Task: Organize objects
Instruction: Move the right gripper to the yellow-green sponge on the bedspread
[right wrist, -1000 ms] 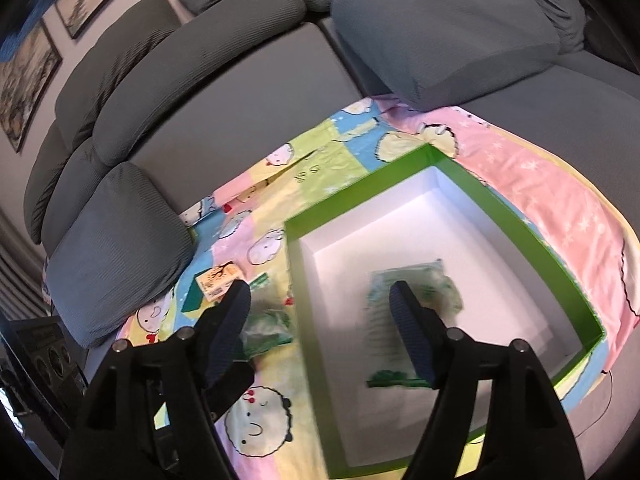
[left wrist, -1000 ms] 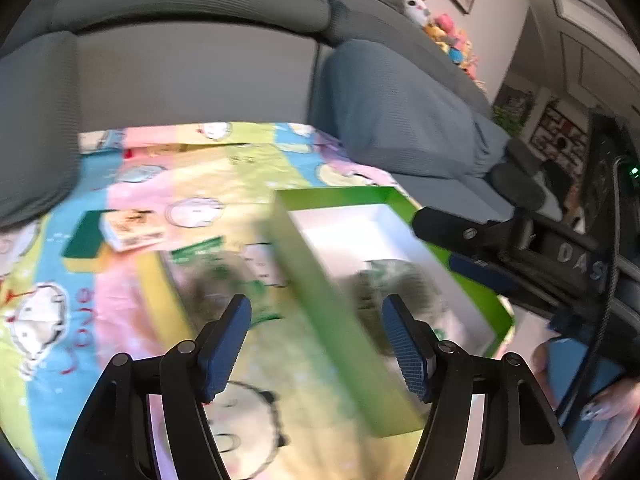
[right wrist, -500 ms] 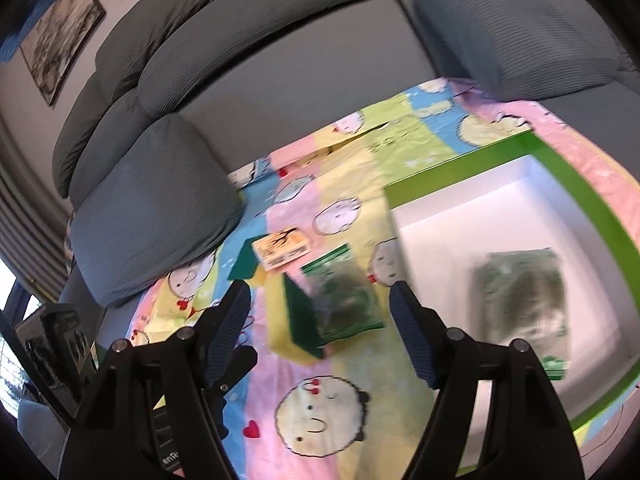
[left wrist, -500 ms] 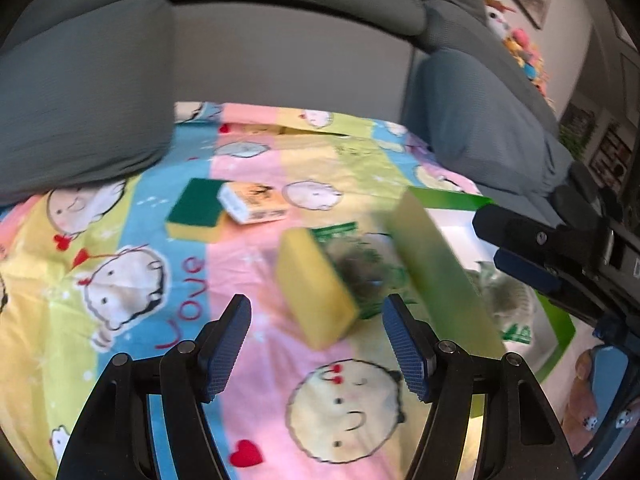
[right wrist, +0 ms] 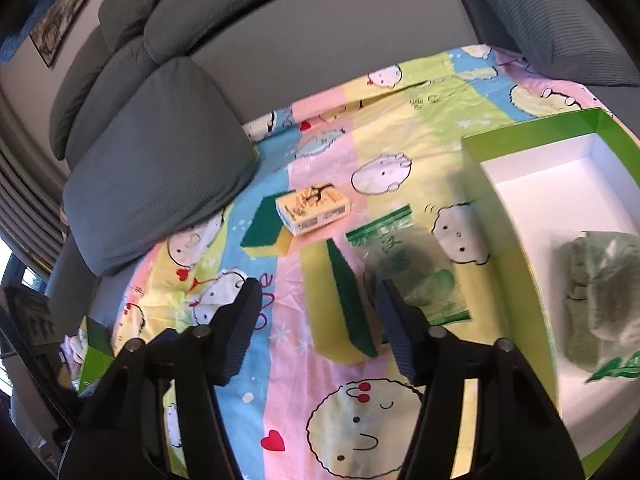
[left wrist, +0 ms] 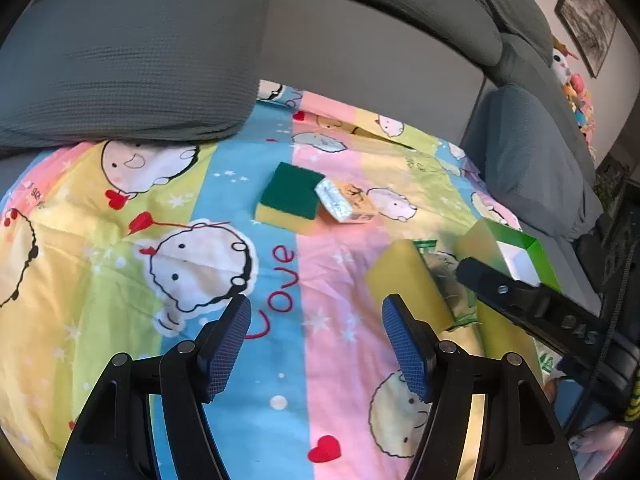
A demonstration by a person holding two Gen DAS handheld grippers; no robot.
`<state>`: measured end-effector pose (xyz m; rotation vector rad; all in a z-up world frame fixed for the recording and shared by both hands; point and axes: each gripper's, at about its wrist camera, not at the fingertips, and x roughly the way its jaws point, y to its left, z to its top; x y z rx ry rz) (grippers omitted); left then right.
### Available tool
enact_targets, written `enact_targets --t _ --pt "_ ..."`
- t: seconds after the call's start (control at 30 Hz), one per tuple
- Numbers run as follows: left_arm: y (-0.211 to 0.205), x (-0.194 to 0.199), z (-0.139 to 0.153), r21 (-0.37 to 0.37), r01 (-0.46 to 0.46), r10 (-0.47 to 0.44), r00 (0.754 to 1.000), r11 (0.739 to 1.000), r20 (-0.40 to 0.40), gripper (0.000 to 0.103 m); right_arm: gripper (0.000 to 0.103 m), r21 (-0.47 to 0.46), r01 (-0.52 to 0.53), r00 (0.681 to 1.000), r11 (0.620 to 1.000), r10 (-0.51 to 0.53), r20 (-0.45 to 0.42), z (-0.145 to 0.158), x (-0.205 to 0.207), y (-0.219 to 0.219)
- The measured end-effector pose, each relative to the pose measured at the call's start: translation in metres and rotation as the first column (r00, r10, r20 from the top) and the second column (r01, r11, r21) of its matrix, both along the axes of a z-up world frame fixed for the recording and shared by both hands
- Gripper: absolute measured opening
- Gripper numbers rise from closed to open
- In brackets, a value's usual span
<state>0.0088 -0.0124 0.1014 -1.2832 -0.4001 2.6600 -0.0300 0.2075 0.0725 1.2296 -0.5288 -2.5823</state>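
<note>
A yellow-and-green sponge (right wrist: 338,304) stands on edge on the cartoon blanket, between my right gripper's (right wrist: 316,314) open fingers and just beyond them. A clear green-printed bag (right wrist: 408,268) lies to its right. A second sponge (right wrist: 266,230) lies flat with a small cream box (right wrist: 314,208) leaning on it. The green box with a white inside (right wrist: 508,236) holds another bagged green cloth (right wrist: 600,300). My left gripper (left wrist: 316,340) is open and empty over the blanket; the upright sponge (left wrist: 408,288), flat sponge (left wrist: 290,198) and cream box (left wrist: 346,202) lie ahead of it.
Grey sofa cushions (right wrist: 160,152) border the blanket (left wrist: 192,240) at the back and left, with another cushion (right wrist: 540,16) at the right. The right gripper's body (left wrist: 540,308) crosses the left wrist view in front of the green box (left wrist: 516,256).
Both grippers have swung left, away from the green box and over the blanket. The sponges and cream box have come into fuller view. Both stay open and empty.
</note>
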Motion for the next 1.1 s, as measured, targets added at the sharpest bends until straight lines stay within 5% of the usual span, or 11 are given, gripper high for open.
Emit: enact_targets --t 0.27,0.67,1.1 --pt "-0.021 -0.003 -0.004 0.019 -0.053 0.053 0.998 0.998 0.025 0.069 0.05 0.063 -0.007 0.999 0.998 0.005 0.035 -0.017 -0.013 -0.013" --pt "-0.045 -0.004 -0.009 0.072 -0.12 0.117 0.992 0.99 0.054 0.069 0.051 -0.055 -0.163 0.979 0.985 0.168 0.115 -0.035 -0.019 -0.042" --pt "-0.021 -0.019 -0.033 0.163 0.006 -0.031 0.988 0.987 0.151 0.069 0.064 -0.075 -0.068 0.986 0.995 0.079 0.147 -0.037 -0.021 -0.022"
